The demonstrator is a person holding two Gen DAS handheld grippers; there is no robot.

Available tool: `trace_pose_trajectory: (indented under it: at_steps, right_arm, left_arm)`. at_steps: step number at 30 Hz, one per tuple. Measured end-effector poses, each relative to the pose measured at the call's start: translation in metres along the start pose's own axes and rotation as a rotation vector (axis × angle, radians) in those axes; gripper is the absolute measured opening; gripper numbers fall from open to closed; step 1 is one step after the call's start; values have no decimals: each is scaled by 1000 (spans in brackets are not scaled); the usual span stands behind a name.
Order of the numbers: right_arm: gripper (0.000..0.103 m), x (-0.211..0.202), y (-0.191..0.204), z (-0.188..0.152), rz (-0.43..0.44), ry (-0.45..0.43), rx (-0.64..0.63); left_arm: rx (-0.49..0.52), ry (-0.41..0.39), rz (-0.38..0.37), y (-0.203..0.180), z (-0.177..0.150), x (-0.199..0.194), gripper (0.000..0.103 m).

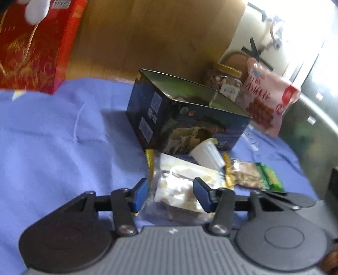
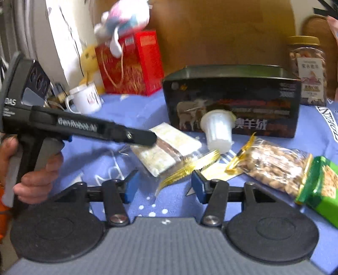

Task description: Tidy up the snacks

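Observation:
A dark open box stands on the blue cloth. In front of it lie a clear pale snack packet, a white jelly cup on its side, and a nut bag with a green end. My left gripper is open, its blue fingers either side of the pale packet. My right gripper is open and empty, just short of the packet's gold edge.
A red gift bag stands at the back left with a plush toy on top. A nut jar and a pink snack bag stand behind the box. A white mug sits far left.

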State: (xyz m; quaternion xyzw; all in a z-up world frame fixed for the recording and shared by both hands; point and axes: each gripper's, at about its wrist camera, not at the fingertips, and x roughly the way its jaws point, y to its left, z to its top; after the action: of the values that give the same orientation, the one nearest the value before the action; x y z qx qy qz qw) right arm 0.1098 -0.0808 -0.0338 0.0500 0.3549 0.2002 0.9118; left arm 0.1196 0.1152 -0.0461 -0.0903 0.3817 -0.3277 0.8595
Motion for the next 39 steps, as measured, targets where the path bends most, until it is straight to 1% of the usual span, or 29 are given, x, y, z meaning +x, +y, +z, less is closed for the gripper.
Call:
trace_pose_trajectory:
  at_steps: [2, 3, 4, 5, 7, 9, 12, 14, 16, 18, 19, 21, 22, 23, 24, 25, 26, 27, 28, 30, 34, 35, 37, 39]
  right_arm:
    - [52, 5, 6, 0, -28, -13, -35]
    - [43, 6, 9, 0, -55, -15, -53]
    - [33, 7, 9, 1, -47, -17, -52]
    - [32, 5, 8, 1, -22, -19, -30]
    - [31, -6, 10, -3, -16, -43, -23]
    - [31, -18, 14, -3, -17, -80, -34]
    - [31, -38, 16, 6, -23, -163, -62]
    - [31, -45, 12, 18, -41, -215, -81]
    - [31, -44, 4, 37, -73, -250, -96]
    - [30, -39, -13, 57, -112, -267, -92]
    - [31, -34, -23, 67, -140, -267, -92]
    - [35, -19, -45, 83, -187, -247, -93]
    - [37, -11, -56, 89, -231, -251, -89]
    - [38, -5, -66, 91, -287, -258, -80]
    - [38, -4, -74, 90, -336, -251, -62]
    - [38, -5, -81, 87, -369, -247, -22]
    - [37, -15, -85, 81, -355, -267, 23]
    - [37, -29, -91, 70, -311, -297, 57]
    - [37, -42, -95, 58, -286, -320, 78]
    - [37, -60, -102, 35, -302, -330, 118]
    - [38, -81, -126, -6, -290, -311, 305]
    - [38, -87, -132, -18, -304, -317, 343]
    - [43, -94, -134, -32, -329, -326, 403]
    - [43, -104, -137, -49, -326, -333, 477]
  left_arm:
    - [-16, -7, -8, -4, -3, -6, 41]
    - [-24, -10, -2, -6, -4, -9, 41]
    - [-32, -14, 0, -7, -5, -11, 41]
    - [-44, -21, 0, -9, -7, -15, 41]
    - [-59, -44, -11, -12, -7, -25, 41]
    - [-51, -85, -23, -19, -1, -38, 41]
    - [-7, -149, -41, -34, 22, -48, 41]
    - [24, -182, -49, -44, 43, -44, 41]
    - [43, -203, -51, -53, 63, -32, 41]
    - [50, -204, -46, -61, 84, -9, 40]
    - [51, -198, -41, -64, 94, 6, 39]
    - [42, -185, -24, -65, 106, 34, 41]
    - [30, -167, -9, -65, 110, 47, 40]
    - [17, -151, 6, -64, 111, 55, 40]
    - [3, -148, 7, -63, 110, 56, 40]
    - [-6, -162, -17, -61, 107, 52, 40]
    - [-5, -182, -55, -60, 102, 44, 40]
    - [2, -197, -74, -59, 97, 37, 40]
    - [12, -212, -84, -60, 92, 30, 40]
    - [38, -216, -108, -65, 79, 20, 40]
    - [89, -169, -160, -82, 56, 13, 40]
    - [99, -149, -169, -87, 49, 14, 40]
    - [119, -112, -173, -96, 38, 19, 41]
    - [124, -81, -157, -101, 29, 25, 41]
